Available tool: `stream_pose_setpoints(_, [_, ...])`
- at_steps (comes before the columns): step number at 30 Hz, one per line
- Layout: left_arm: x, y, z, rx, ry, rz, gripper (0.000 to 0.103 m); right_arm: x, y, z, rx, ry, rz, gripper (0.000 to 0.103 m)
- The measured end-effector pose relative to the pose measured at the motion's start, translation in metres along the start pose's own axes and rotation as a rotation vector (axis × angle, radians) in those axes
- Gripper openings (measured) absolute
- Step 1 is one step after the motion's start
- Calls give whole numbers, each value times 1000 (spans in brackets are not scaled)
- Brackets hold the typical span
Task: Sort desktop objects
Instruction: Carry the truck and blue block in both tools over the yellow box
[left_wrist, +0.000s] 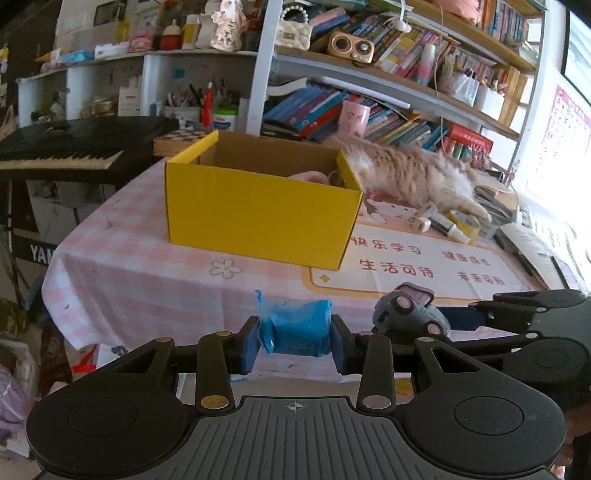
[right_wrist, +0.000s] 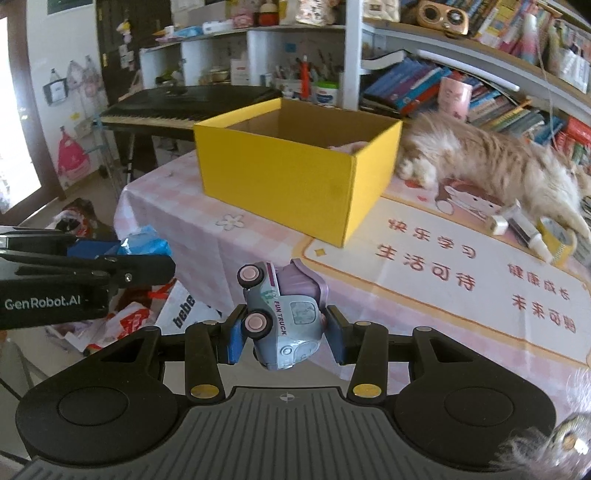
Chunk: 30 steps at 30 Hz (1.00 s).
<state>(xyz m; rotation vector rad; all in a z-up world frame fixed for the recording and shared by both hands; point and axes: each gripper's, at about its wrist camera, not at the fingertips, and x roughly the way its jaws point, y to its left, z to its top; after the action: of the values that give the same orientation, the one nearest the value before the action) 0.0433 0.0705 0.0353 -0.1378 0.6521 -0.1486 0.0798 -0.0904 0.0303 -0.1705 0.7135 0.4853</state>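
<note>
Left tool (left_wrist: 294, 338) pinching a blue wrapped packet (left_wrist: 297, 330) between both pads, off the surface (left_wrist: 147, 280). Right tool (right_wrist: 284, 334) clamped on a toy truck (right_wrist: 282, 314), tipped on its side. Yellow box (right_wrist: 295, 181) sits ahead of both, cat (right_wrist: 487, 162) sprawled just beyond it.

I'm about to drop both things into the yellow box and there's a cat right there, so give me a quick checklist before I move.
1. Left gripper shut on the blue packet: ok.
2. Right gripper shut on the toy truck: ok, though it sits tilted, nose down.
3. Box open on top: ok.
4. Room in the box: cannot tell; something pink already lies inside, and the rest is hidden.
5. Cat away from the box: not ok, it lies against the far right corner.
6. Path from both grippers to the box: ok, only bare tablecloth between.
</note>
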Motion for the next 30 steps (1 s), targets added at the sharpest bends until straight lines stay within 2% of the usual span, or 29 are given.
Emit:
stream_pose_setpoints(5, [4, 9, 1, -31, 4, 20, 37, 13, 3, 7, -21, 15, 25, 41])
stream_pose_setpoints(12, [11, 23, 18, -70, -47, 88, 37, 29, 0, 28, -61, -23, 53, 41])
stream_pose_setpoints(18, [33, 24, 50, -50, -94, 94, 37, 41, -13, 62, -50, -80, 71, 41])
stream_pose_setpoints(23, [51, 19, 87, -6, -167, 94, 37, 49, -32, 96, -34, -149, 75, 41])
stream_pose_setpoints(30, [82, 13, 124, 29, -202, 112, 37, 60, -64, 137, -12, -237, 62, 41])
